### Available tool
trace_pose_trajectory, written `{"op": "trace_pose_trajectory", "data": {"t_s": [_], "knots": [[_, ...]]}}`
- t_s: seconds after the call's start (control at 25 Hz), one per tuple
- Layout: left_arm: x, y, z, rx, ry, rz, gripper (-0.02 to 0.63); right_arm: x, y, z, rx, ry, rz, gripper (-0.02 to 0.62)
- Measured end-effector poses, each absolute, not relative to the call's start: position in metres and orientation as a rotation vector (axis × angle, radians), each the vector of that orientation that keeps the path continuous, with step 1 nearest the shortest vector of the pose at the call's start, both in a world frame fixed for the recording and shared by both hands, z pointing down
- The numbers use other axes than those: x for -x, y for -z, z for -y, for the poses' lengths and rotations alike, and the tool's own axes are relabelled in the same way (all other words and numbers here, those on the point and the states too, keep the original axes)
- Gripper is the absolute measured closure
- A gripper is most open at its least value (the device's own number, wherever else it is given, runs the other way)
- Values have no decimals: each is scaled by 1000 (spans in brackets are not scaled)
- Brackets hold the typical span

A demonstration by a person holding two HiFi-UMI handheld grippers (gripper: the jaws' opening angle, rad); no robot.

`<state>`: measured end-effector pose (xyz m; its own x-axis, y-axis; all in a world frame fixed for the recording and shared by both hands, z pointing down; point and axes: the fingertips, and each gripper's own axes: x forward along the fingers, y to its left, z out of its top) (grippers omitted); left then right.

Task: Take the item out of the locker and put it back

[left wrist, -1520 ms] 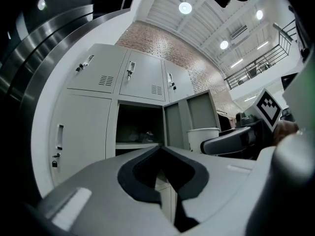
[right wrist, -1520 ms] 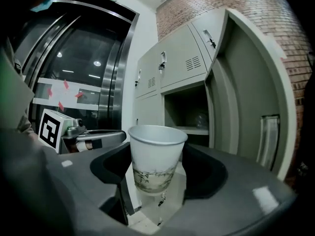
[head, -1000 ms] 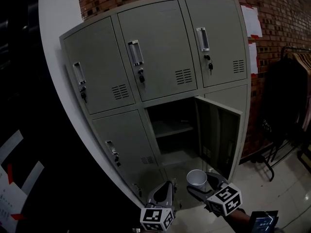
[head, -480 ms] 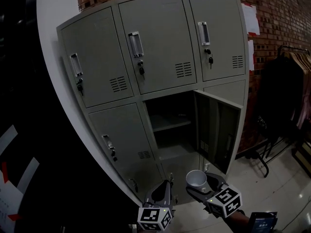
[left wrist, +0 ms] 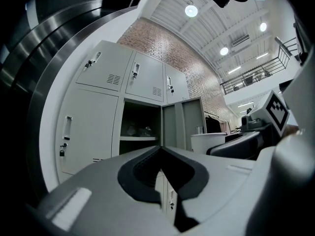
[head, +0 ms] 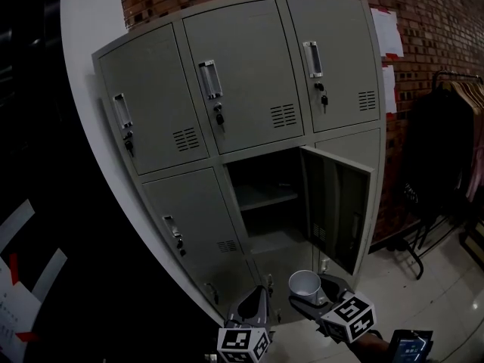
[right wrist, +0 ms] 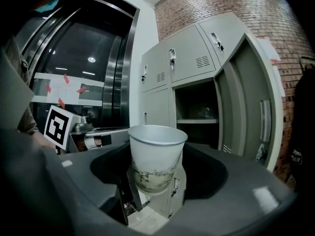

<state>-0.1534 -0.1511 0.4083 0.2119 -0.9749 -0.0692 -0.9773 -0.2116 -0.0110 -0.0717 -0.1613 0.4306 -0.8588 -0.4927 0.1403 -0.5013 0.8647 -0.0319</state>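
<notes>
A white paper cup [head: 305, 283] with a faint plant print [right wrist: 156, 156] stands upright between the jaws of my right gripper [head: 308, 293], which is shut on it. The cup hangs in front of and below the open locker [head: 268, 203], whose door [head: 336, 206] swings out to the right. Inside, a shelf [right wrist: 197, 121] holds some small crumpled things, too dim to name. My left gripper [head: 254, 305] is just left of the cup, and its jaws [left wrist: 161, 149] meet at the tips with nothing between them.
The grey locker bank [head: 242, 74] has closed doors around the open one, with keys in the upper locks. A white curved wall [head: 87, 66] lies left. On the right stands a clothes rack [head: 446, 150] with dark garments, and papers [head: 391, 32] hang on the brick wall.
The head view has shifted slightly. Both grippers stay where they were, and the cup stays in the right one.
</notes>
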Motion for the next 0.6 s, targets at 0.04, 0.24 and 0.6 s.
{"op": "trace_pose_trajectory", "data": {"t_s": [0.04, 0.24, 0.6], "knots": [[153, -409, 151, 2405, -72, -1940, 614, 72, -430, 161, -777, -101, 2911, 284], [151, -410, 149, 2409, -68, -1935, 612, 70, -429, 159, -779, -94, 2912, 284], [147, -406, 147, 2415, -77, -1912, 611, 67, -423, 162, -798, -73, 2916, 284]]}}
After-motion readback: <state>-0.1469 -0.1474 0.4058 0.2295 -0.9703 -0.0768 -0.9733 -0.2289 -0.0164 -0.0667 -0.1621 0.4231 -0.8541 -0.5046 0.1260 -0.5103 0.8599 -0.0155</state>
